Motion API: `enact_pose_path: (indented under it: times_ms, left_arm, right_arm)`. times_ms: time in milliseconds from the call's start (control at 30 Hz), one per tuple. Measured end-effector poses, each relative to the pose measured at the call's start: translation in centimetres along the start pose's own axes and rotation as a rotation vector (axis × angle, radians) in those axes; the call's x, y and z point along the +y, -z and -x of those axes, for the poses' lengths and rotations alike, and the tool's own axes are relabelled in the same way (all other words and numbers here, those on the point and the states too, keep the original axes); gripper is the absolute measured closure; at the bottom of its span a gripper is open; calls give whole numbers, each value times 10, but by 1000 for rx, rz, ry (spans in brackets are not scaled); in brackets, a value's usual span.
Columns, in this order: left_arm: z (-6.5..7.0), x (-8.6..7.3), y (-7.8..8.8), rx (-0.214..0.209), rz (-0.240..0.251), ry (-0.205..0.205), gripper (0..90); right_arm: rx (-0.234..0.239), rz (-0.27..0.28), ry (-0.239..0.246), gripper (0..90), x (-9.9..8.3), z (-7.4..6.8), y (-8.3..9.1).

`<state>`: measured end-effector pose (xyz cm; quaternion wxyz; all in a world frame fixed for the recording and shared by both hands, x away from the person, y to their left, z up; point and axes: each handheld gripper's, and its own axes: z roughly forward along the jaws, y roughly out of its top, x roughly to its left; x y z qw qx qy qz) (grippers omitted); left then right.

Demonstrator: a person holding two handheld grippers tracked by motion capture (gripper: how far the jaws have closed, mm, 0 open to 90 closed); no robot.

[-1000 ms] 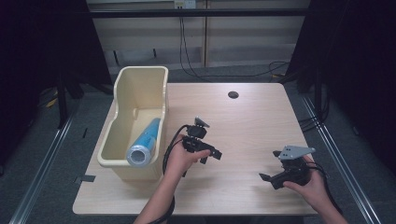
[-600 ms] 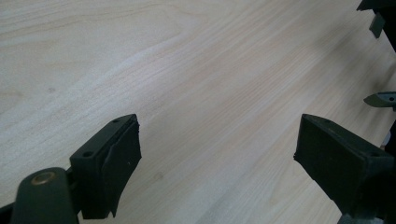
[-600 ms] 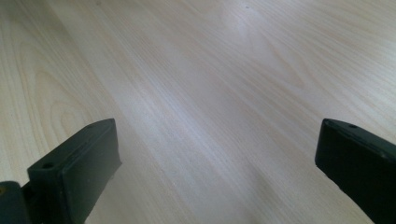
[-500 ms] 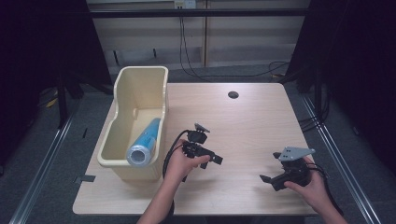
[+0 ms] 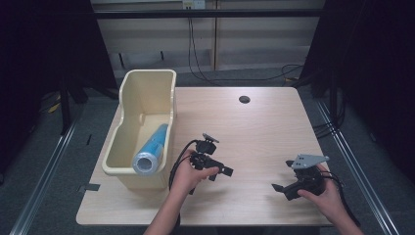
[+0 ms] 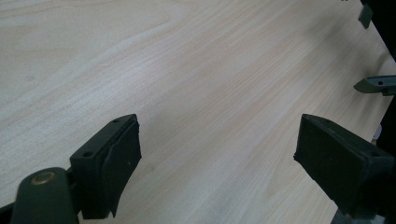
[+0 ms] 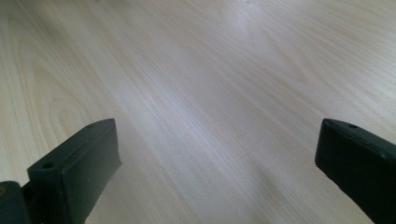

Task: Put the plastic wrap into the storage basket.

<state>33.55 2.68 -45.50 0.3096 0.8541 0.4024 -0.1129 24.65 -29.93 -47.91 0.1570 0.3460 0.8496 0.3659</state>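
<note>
A blue cylinder with a silvery end lies inside the cream plastic tub at the table's left side. My left gripper is held low over the wooden table just right of the tub, jaws pointing right. In the left gripper view its gripper stands open over bare wood with nothing between the pads. My right gripper rests near the table's front right, jaws pointing left. Seen from its own camera, that gripper is open wide, with bare wood between the jaws.
A round cable hole sits in the table near its far edge. Cables run along the floor behind the table. Part of the right gripper appears at the right edge of the left gripper view. Dark curtains flank both sides.
My left gripper has drifted slightly toward the front of the table and rightward. The right gripper has stayed put. The cylinder in the tub has not moved.
</note>
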Motion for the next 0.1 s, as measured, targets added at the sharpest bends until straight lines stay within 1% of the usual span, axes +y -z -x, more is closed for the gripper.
enact_pose_path:
  times_ms: [100]
  left_arm:
    - [0, -1, 0, 9, 2, 8, 139]
  right_arm:
    - [8, -5, 2, 0, 0, 0, -1]
